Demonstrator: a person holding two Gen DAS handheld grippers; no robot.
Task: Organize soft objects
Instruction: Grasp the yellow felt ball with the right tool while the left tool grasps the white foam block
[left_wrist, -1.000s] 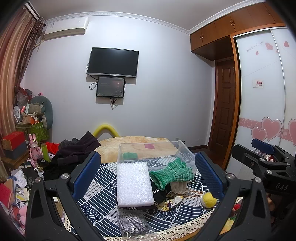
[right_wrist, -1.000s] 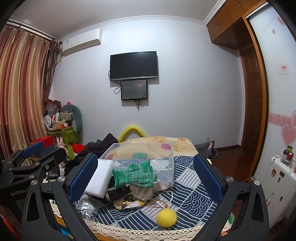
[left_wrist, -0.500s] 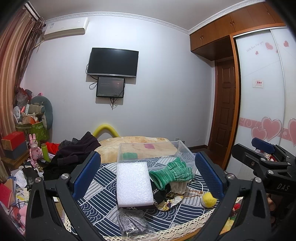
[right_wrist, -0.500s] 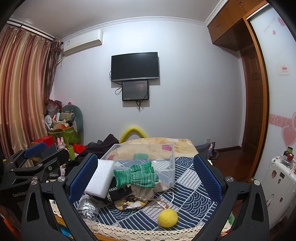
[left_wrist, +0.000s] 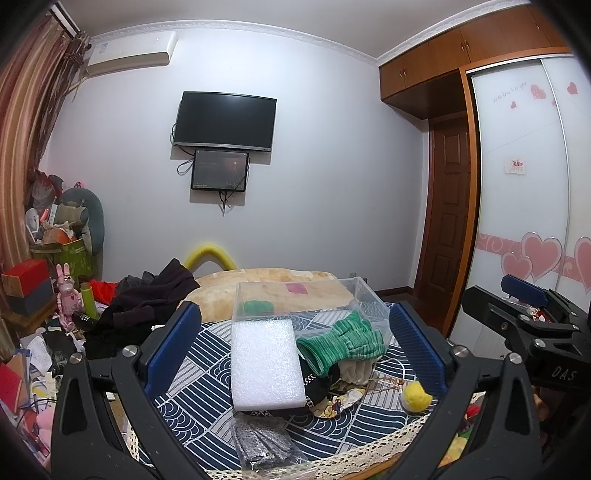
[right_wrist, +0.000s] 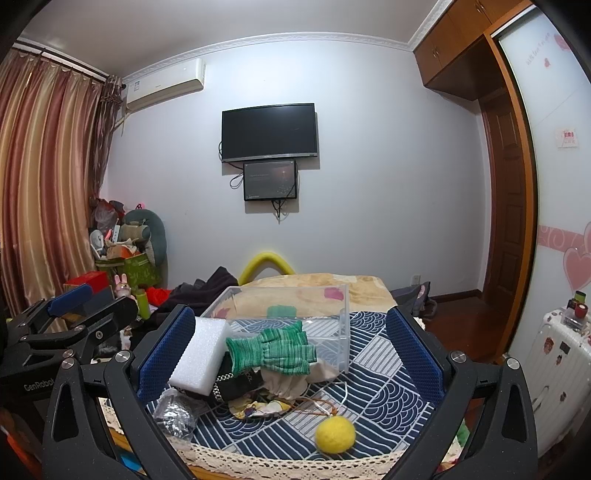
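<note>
A clear plastic box (left_wrist: 354, 295) (right_wrist: 343, 325) stands on a table with a blue patterned cloth (left_wrist: 207, 373) (right_wrist: 384, 384). In front of it lie a white foam block (left_wrist: 264, 369) (right_wrist: 199, 354), green knit gloves (left_wrist: 340, 341) (right_wrist: 273, 349), a yellow felt ball (left_wrist: 415, 396) (right_wrist: 335, 435), a silver mesh pouch (left_wrist: 262, 443) (right_wrist: 173, 413) and dark and beige fabric pieces (right_wrist: 284, 384). My left gripper (left_wrist: 293, 345) and right gripper (right_wrist: 290, 349) are both open and empty, held above the table's near edge.
A bed with a beige blanket (right_wrist: 332, 291) and dark clothes (left_wrist: 147, 306) lies behind the table. Clutter, boxes and a pink rabbit toy (left_wrist: 66, 295) are at the left. A white suitcase (right_wrist: 557, 362) stands at the right by the wardrobe.
The right wrist view has shifted slightly; the table objects sit a little further right and lower. The left view is unchanged. Both grippers stay open.
</note>
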